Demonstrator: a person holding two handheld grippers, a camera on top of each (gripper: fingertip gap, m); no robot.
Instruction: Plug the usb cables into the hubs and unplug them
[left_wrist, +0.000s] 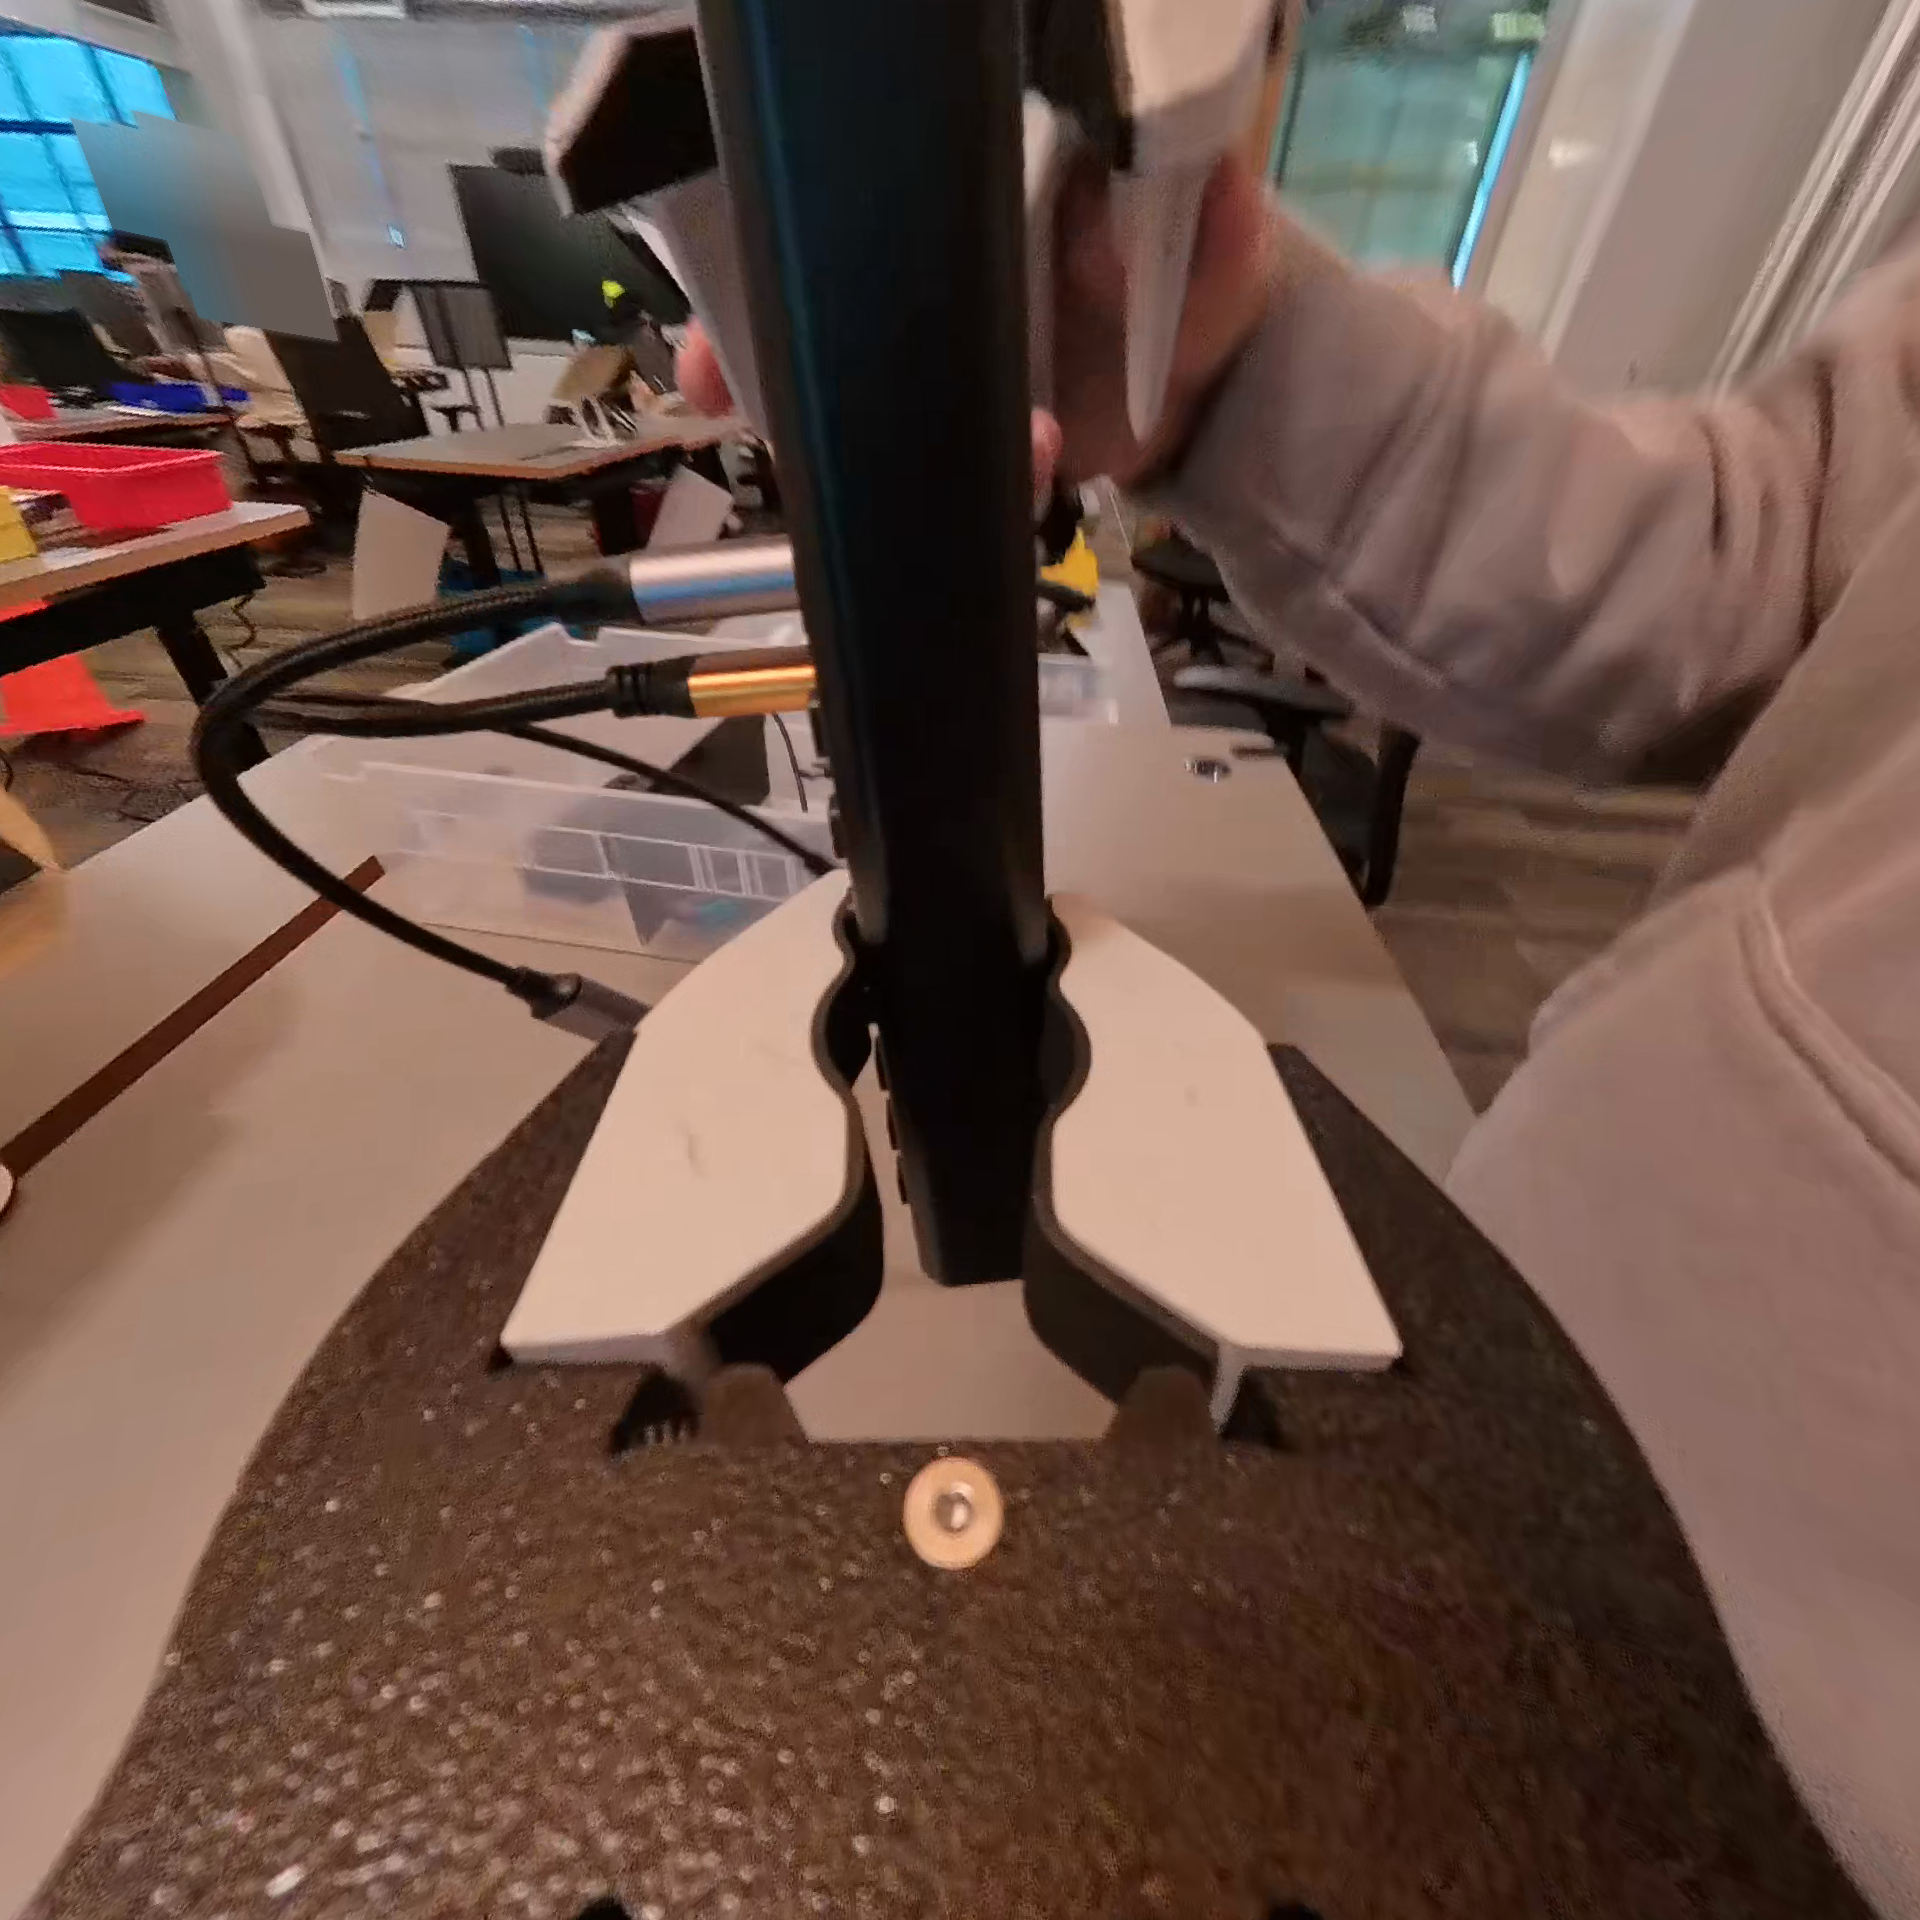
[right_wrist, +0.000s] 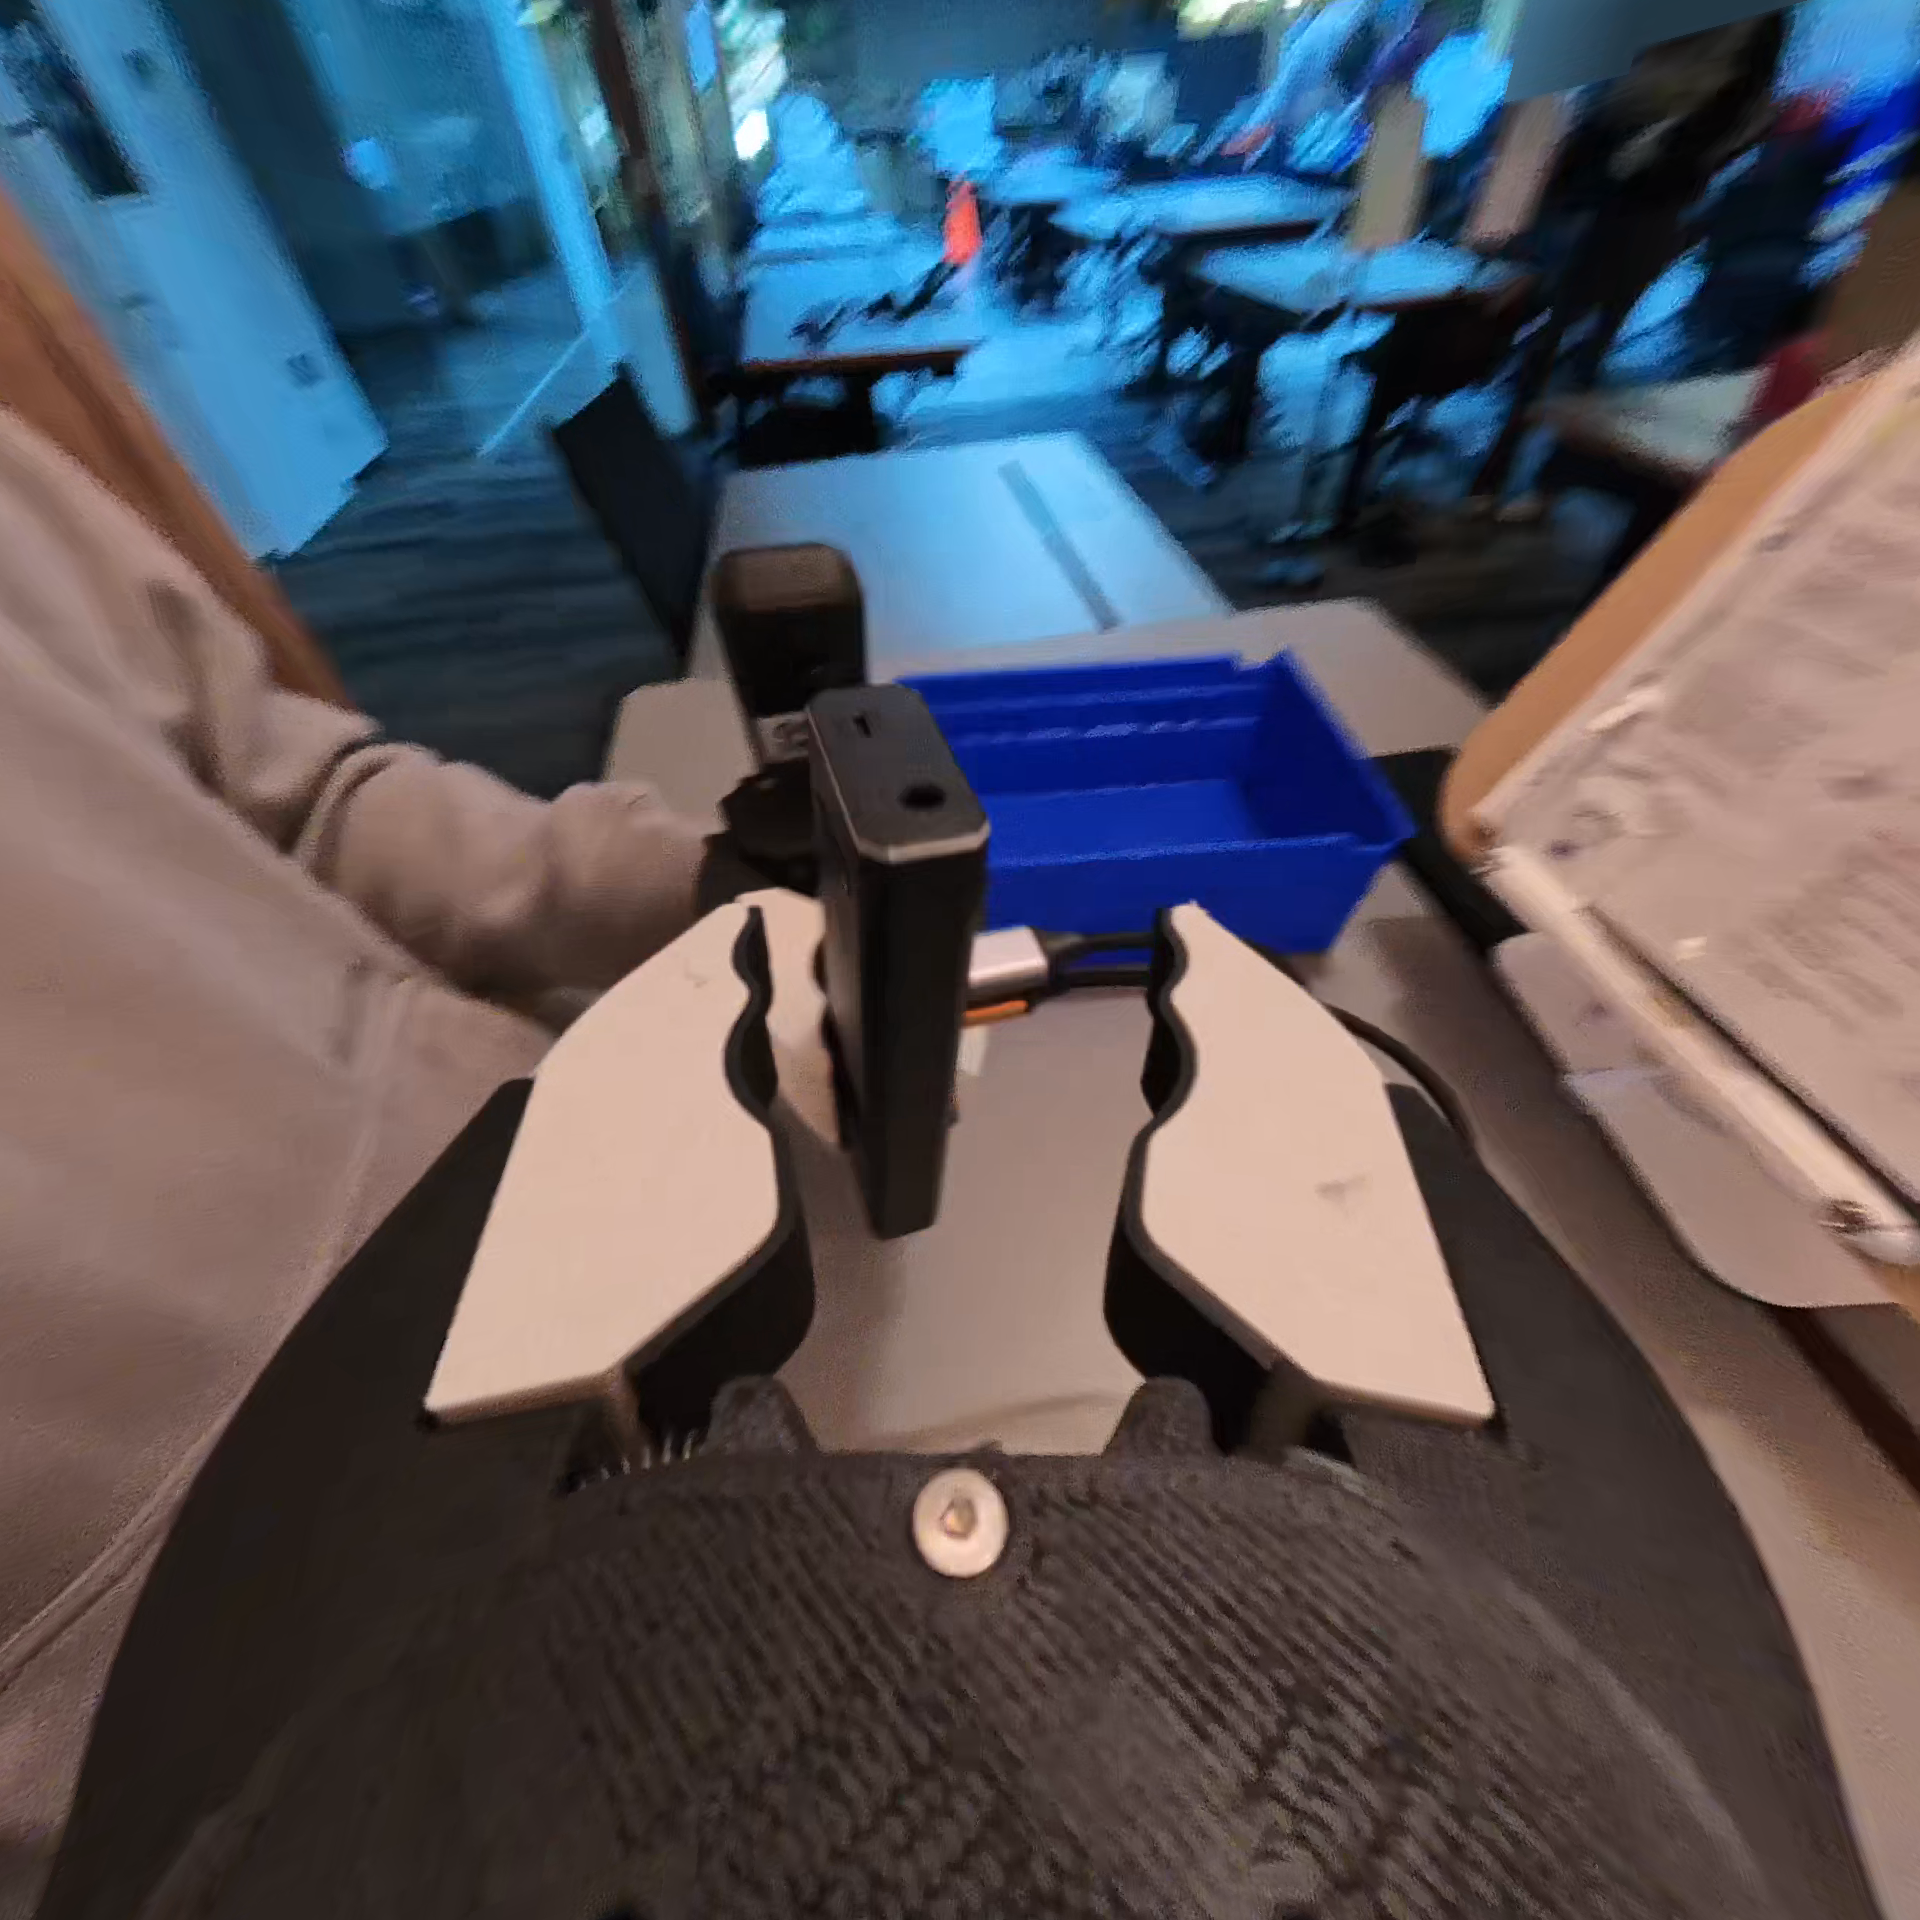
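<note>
Hub upright, two cables plugged in

Left hand-held gripper (left_wrist: 951, 966) clamps the black hub (left_wrist: 914, 623); right hand-held gripper (right_wrist: 961, 956) gapes wide around it. Blue bin (right_wrist: 1143, 821) shows only dividers.

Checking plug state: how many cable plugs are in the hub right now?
2. A silver plug sits in the hub's left side as the left wrist view shows it, with a gold plug just below. A third connector lies loose on the table. The hub's far side is hidden.

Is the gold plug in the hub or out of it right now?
In. The gold plug runs straight into the side of the black hub, just below the silver plug.
</note>
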